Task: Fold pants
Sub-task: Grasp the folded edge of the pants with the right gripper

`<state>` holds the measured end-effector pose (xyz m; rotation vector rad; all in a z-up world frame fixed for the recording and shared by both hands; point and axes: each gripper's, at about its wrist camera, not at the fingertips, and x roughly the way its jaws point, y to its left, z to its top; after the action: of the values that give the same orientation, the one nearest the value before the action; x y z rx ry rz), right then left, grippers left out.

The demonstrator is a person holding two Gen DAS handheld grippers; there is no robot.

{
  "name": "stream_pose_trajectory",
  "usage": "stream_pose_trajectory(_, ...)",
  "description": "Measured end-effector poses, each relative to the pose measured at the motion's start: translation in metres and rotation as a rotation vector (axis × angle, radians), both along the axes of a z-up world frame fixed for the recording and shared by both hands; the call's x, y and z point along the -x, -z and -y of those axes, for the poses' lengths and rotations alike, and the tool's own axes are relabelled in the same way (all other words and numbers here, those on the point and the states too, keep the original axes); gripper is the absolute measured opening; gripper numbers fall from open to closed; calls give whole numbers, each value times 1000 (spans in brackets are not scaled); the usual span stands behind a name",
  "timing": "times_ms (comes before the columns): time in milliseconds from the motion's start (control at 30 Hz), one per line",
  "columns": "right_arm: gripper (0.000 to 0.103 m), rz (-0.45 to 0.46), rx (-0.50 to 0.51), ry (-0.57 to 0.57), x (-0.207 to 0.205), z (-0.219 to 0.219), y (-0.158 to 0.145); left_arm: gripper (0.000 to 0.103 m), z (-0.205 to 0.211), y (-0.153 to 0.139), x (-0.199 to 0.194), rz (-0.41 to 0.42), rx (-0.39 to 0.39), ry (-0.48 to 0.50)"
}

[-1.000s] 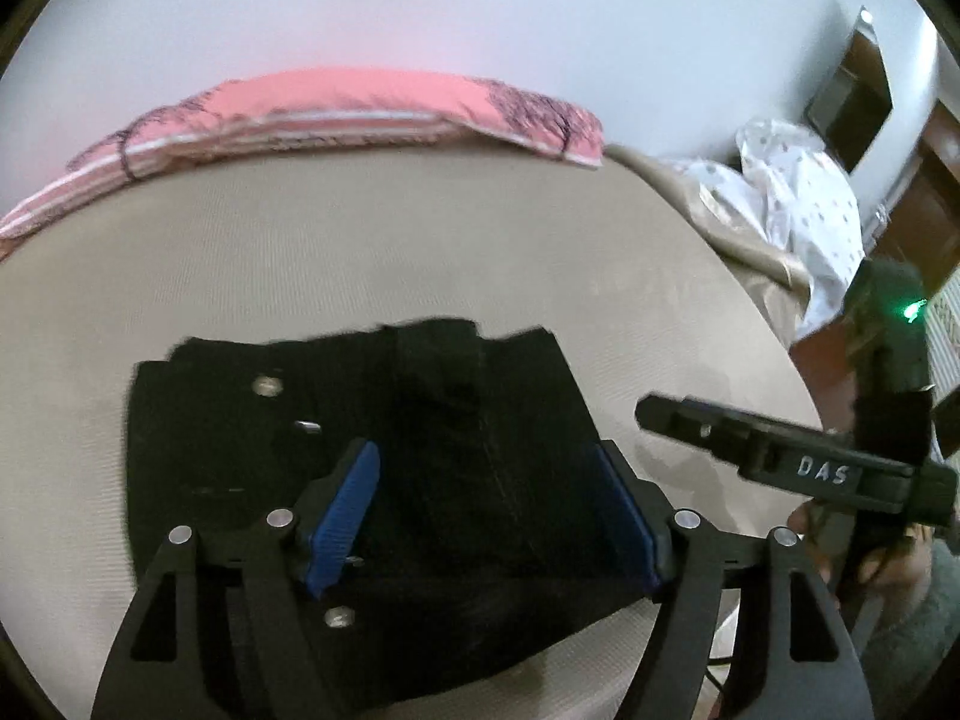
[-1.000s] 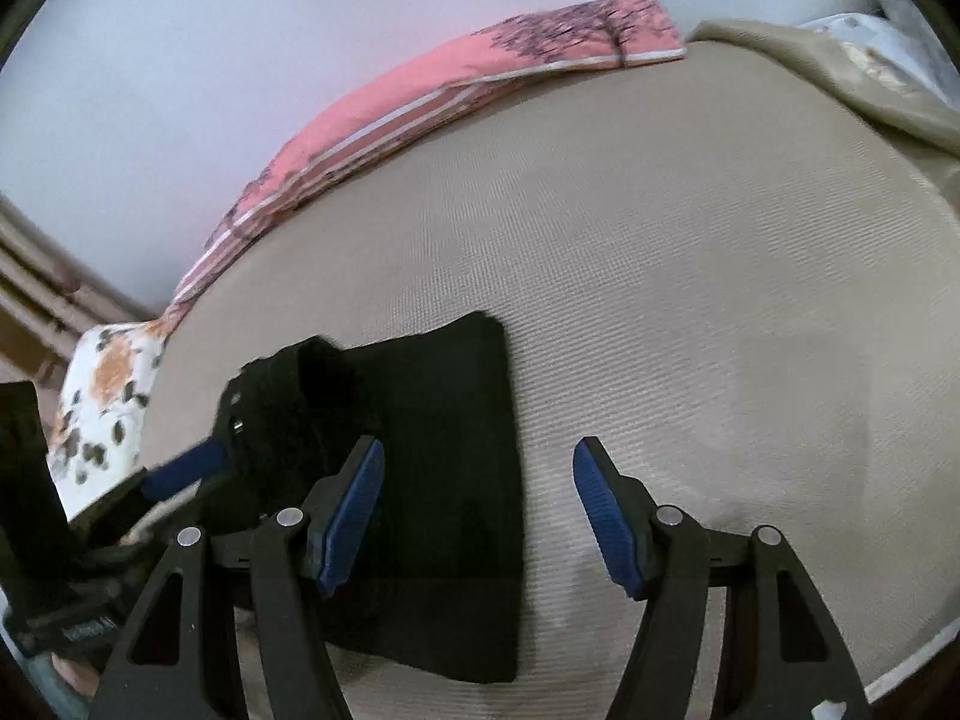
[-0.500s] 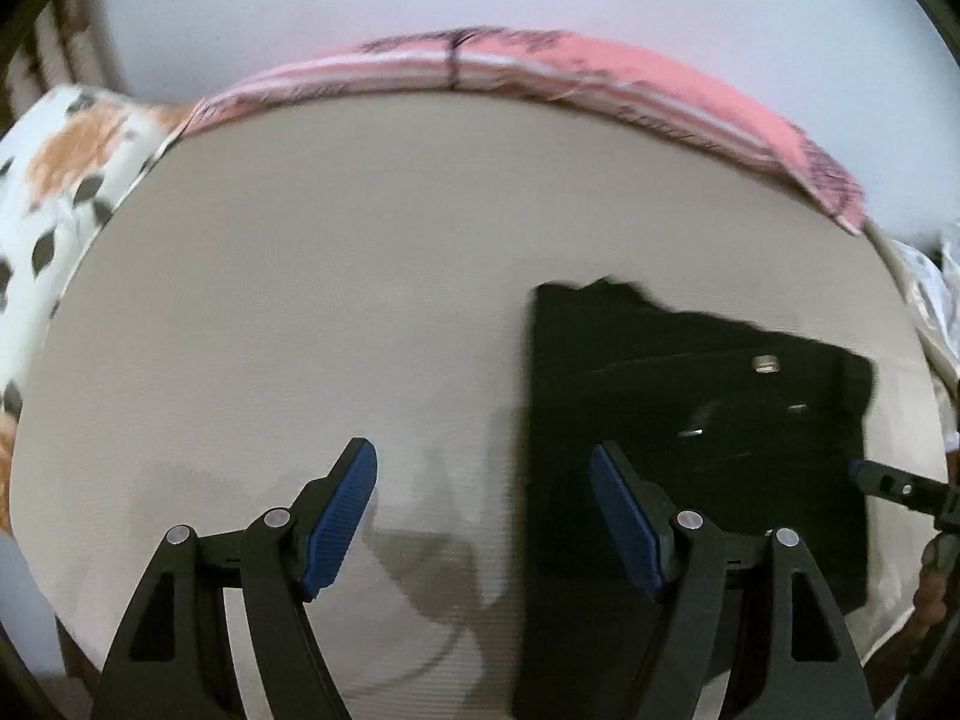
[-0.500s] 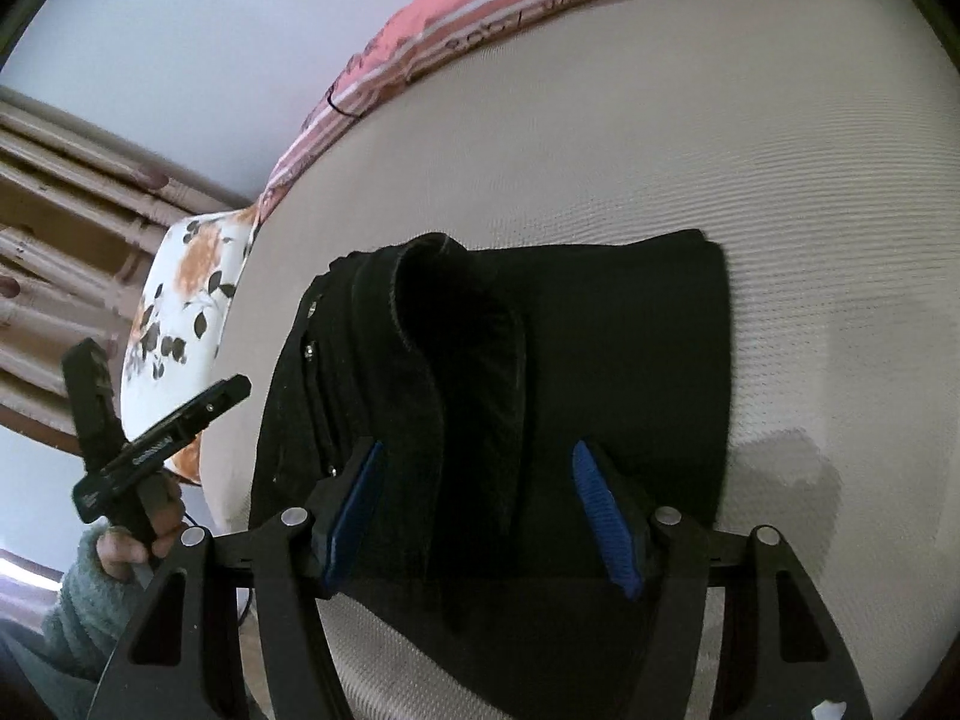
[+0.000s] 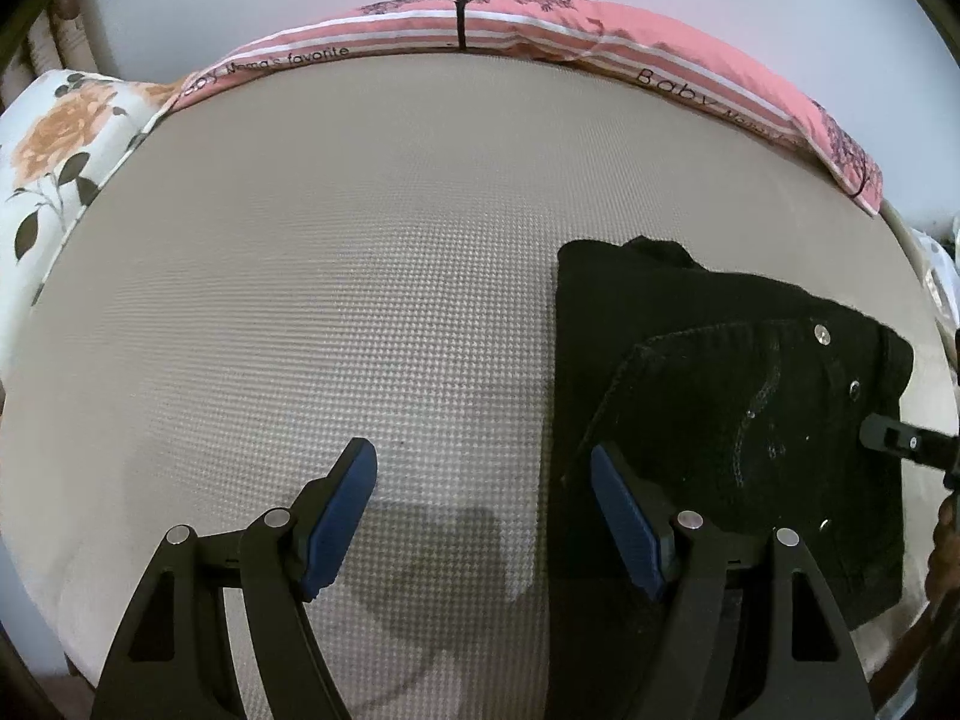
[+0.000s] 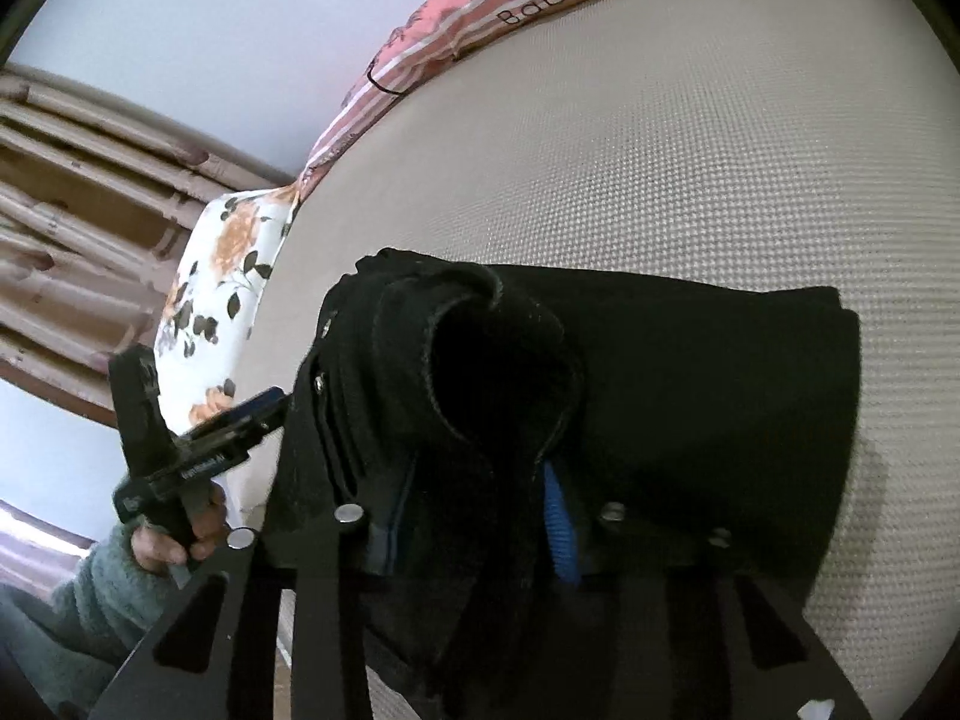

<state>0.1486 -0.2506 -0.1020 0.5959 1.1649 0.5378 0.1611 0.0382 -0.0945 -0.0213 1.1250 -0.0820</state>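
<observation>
Since half a second ago the right gripper (image 6: 468, 516) has been closing in on the pants (image 6: 690, 384), its blue pads, wide apart before, now drawn together and pinching a thick raised fold of black cloth that is bulging up between them in the lower middle of the right wrist view. By contrast the left gripper (image 5: 483, 516) is holding much the same pose, its fingers (image 5: 342, 510) standing wide apart and gripping nothing; the left pad is hovering over bare mattress (image 5: 336, 276) while the right pad is overlapping the left edge of the pants (image 5: 720, 420) in the frame, though contact cannot be told. Beige textured mattress is filling the left and middle of the left wrist view, giving plenty of open room, with a pink striped pillow (image 5: 540, 36) along the top edge and a floral pillow (image 5: 54, 138) at the upper left. Folded into a dark rectangle, the pants are lying at the right of that frame, with silver rivets showing and one layer lying over another. At the left of the right wrist view, the left gripper (image 6: 198, 444) is showing beside the pants' edge.
</observation>
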Motion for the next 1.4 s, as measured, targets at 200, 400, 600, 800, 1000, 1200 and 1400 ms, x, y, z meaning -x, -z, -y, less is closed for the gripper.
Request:
stream_pose_trajectory(200,8,38,-5,79,20,0,-34,74,1,-5,-2,4,15,-6)
stream_pose_trajectory(400,8,101,42,158,42,19,-74,74,9,-23,-3,31,55,13)
stream_pose_trajectory(600,8,14,104,256,55,56,-46,74,34,-25,-5,21,50,71)
stream_pose_trajectory(800,15,-31,178,270,50,53,-24,74,49,-5,-7,0,-19,130)
stream_pose_trajectory(1000,34,-14,251,283,58,50,-43,74,53,-3,-4,6,-42,149)
stream_pose_trajectory(1200,33,-18,231,243,84,44,-53,74,53,-9,15,9,-16,186)
stream_pose_trajectory(1400,8,-26,244,237,100,33,-45,74,57,-9,38,12,-18,208)
